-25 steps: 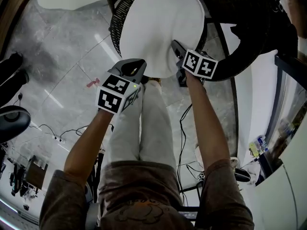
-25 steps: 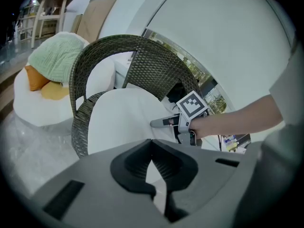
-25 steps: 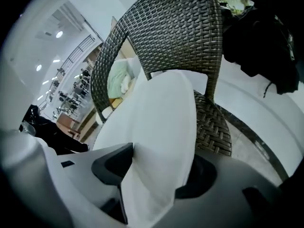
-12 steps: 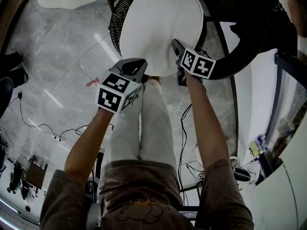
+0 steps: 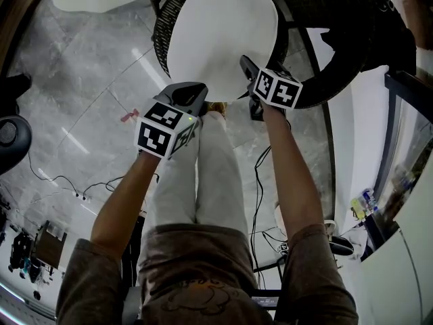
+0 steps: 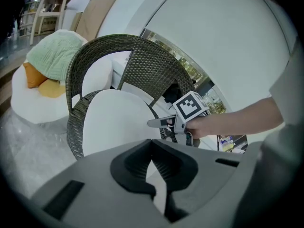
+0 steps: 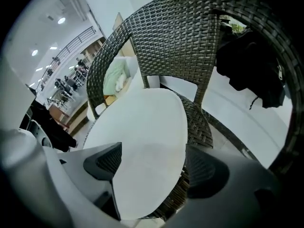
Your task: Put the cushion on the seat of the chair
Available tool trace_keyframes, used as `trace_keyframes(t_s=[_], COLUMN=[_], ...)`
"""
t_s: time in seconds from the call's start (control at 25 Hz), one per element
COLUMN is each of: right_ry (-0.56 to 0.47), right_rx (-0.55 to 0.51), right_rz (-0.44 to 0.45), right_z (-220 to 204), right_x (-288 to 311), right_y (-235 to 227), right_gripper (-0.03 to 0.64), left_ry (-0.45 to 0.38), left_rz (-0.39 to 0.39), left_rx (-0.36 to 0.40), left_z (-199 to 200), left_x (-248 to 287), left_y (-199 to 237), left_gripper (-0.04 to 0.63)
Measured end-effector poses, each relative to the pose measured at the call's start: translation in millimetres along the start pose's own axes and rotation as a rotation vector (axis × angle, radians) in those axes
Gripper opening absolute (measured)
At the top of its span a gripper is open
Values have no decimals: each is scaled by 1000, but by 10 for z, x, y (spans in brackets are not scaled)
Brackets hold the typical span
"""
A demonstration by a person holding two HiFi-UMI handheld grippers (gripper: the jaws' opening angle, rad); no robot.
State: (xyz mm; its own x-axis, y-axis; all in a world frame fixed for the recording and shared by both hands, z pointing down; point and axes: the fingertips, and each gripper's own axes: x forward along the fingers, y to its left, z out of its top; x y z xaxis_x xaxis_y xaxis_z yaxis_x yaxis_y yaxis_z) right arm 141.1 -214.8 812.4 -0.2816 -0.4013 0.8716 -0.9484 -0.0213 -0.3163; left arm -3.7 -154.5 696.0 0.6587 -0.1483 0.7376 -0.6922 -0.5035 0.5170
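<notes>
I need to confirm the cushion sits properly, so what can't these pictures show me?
Chair seat: all views, the cushion covers it; only wicker rim shows.
Cushion's near edge: head view, left gripper and right gripper overlap it.
Chair legs: head view, seat hides them.

**Cushion on the wicker seat, marbled floor beneath**

The dark wicker chair point(image 5: 161, 36) carries a round white cushion point(image 5: 220, 36). It lies flat on the seat and covers nearly all of it (only the woven rim shows around its edge). The chair stands on a grey marbled floor point(image 5: 81, 66). Left of the chair a small pink scrap point(image 5: 129, 117) lies on the floor. On the chair's near side thin black cables point(image 5: 256, 195) trail. Beyond the chair, to its left, sits a white pouffe point(image 6: 38, 108).
</notes>
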Motion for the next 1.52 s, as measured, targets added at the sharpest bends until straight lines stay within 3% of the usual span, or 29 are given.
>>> trace_keyframes(t_s=[0.36,0.52,0.56,0.64,0.76,0.88,1.16,1.52], right_ry=[-4,-7,-9,-14,-13,-23,-28,-7], right_rx=[51,42,31,1,-22,-27,33,-22], right_rz=[60,44,36,17,26,51,141,206], right_z=[-62,-69,-71,-68,-64,-48,-17,58], right_x=[-237,-372,-401,-450,-502,-568,-810,-1370], right_y=[123,172,184,202,280,385,683,1019], right_gripper=[396,382,351,176,129,40,21,21], left_ry=[-13,-15,-16,-19,-24,-33,-53,-70], left_rz=[5,12,13,15,19,26,61,119], left_rx=[4,5,4,4,5,-1,-43,-87], left_z=[35,54,61,78,113,141,194,339], left_x=[-130,-210,-231,-273,-323,-380,-566,-929], left_y=[-91,-165,-187,-230,-282,-313,-323,-507], left_gripper=[6,6,6,6,6,6,6,6])
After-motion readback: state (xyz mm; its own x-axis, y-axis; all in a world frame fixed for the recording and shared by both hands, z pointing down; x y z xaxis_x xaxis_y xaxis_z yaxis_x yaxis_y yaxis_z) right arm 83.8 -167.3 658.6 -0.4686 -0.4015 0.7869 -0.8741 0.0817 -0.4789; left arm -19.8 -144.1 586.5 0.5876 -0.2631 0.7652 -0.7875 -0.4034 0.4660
